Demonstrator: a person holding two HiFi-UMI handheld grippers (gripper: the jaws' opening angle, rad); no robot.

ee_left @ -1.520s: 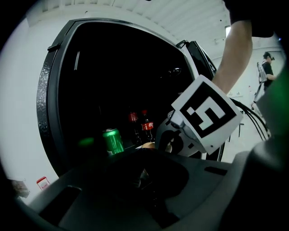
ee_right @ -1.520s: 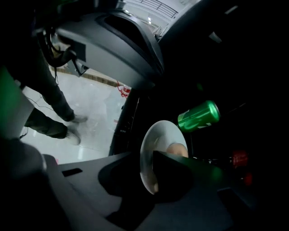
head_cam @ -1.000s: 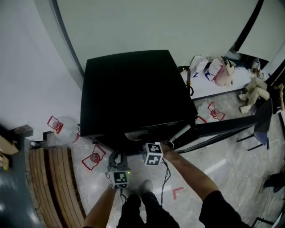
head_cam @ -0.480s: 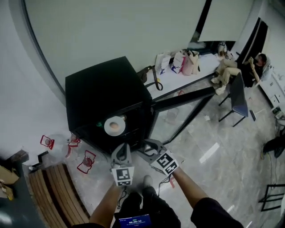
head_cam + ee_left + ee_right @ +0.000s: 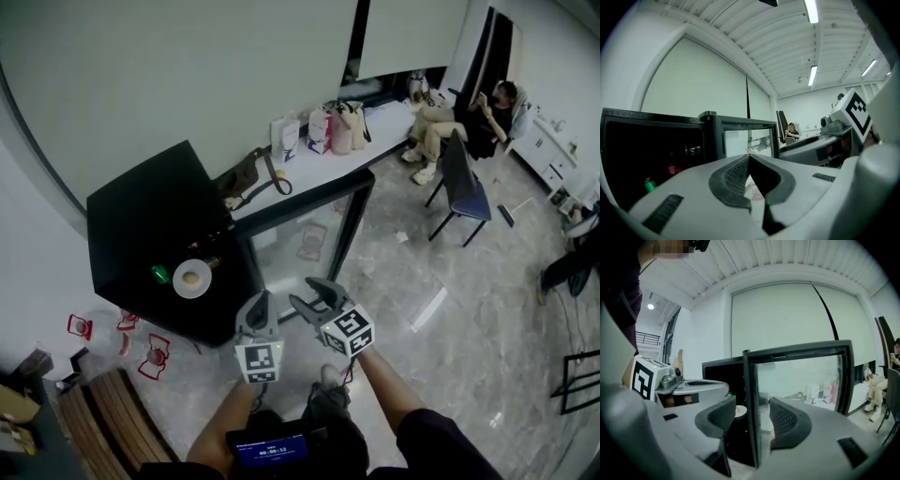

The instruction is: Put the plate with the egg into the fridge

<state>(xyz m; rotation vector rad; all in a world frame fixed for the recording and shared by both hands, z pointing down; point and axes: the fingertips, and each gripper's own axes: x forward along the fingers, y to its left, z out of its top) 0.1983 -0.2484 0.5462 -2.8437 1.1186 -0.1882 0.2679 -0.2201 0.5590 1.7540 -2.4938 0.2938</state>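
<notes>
**Task item.** The plate (image 5: 199,290) with the egg (image 5: 190,277) sits on a shelf inside the black fridge (image 5: 141,216), at the left of the head view. A green can (image 5: 160,274) stands just beside it. The glass door (image 5: 300,239) is swung wide open toward frame centre.

**Left gripper** (image 5: 262,300). In its own view the jaws are closed tip to tip with nothing between them.

**Right gripper** (image 5: 307,292). In its own view the jaws stand apart. The free edge of the glass door lines up between them, with a visible gap to each pad, so the pads do not press on it.

**View differences.**
- Only the head view shows the whole layout: a white table (image 5: 309,169) behind the door carrying bags (image 5: 323,127), a chair (image 5: 464,183), and a seated person (image 5: 441,117) at upper right.
- The left gripper view does not show the plate. At its left edge it shows the can and a red bottle (image 5: 671,168) deep in the dark interior.
- The right gripper view shows the plate as a small white disc just left of the door edge.

**Markings.** Each gripper carries a marker cube (image 5: 258,361) with black-and-white square patterns. A small screen (image 5: 270,452) at the bottom edge of the head view shows digits too small to read. Print on the bags is illegible.
</notes>
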